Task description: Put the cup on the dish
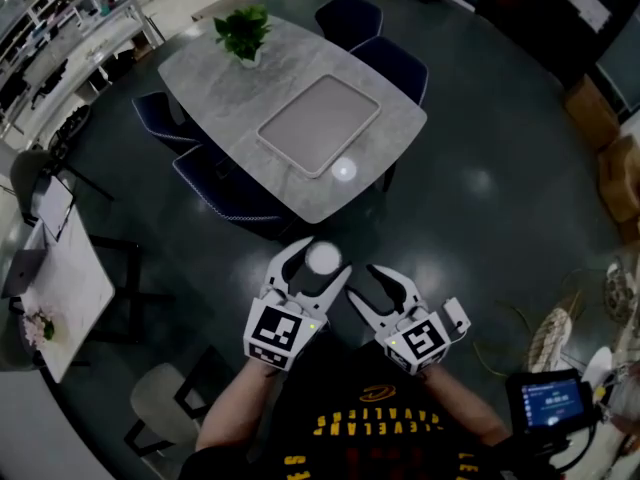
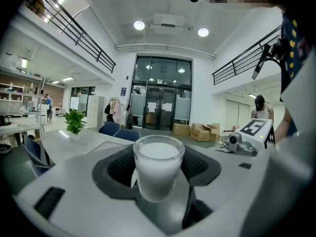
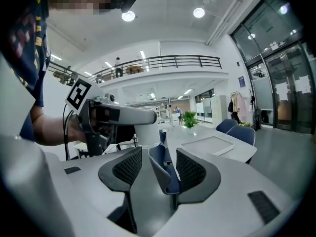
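A frosted white cup (image 1: 323, 258) sits between the jaws of my left gripper (image 1: 317, 267), which is shut on it in the air over the dark floor, short of the table. In the left gripper view the cup (image 2: 157, 164) stands upright between the dark pads (image 2: 121, 167). A small round white dish (image 1: 343, 171) lies on the grey table (image 1: 220, 78) near its front edge, ahead of the cup. My right gripper (image 1: 364, 285) hangs open and empty beside the left one; in its own view the right gripper (image 3: 158, 169) has nothing between its jaws.
A pale rectangular tray (image 1: 318, 123) lies on the table beside the dish, and a potted plant (image 1: 243, 33) stands at the far end. Blue chairs (image 1: 228, 193) surround the table. A white side table (image 1: 60, 288) is at left, cardboard boxes (image 1: 620, 168) at right.
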Tool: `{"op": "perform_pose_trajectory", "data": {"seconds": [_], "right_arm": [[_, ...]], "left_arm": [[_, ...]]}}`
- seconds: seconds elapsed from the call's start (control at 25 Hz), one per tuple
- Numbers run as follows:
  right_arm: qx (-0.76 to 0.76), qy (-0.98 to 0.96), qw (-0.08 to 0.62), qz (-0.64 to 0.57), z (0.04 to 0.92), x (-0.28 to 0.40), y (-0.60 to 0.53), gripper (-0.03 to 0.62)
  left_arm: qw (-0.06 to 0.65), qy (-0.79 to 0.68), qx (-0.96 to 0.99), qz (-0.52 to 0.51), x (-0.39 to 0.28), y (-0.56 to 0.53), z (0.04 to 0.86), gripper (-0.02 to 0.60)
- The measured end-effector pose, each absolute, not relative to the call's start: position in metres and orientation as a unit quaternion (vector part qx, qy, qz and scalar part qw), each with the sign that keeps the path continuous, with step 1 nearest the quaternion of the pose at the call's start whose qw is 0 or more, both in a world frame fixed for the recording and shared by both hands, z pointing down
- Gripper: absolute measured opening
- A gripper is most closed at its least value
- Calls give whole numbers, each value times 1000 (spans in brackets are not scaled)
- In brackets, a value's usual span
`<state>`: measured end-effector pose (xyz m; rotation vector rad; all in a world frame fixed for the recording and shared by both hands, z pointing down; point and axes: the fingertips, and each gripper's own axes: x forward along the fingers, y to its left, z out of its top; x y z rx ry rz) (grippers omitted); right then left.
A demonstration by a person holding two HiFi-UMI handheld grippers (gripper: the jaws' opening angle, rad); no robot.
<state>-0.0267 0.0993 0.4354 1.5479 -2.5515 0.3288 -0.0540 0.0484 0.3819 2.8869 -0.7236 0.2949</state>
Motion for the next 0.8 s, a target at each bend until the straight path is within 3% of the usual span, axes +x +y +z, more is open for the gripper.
{"op": "perform_pose_trajectory", "data": {"seconds": [0.8], "right_arm": [[476,-864,56,158,447,22,3,218]], "left_arm": [[80,-303,943,115,-22,-50,397,268]]}}
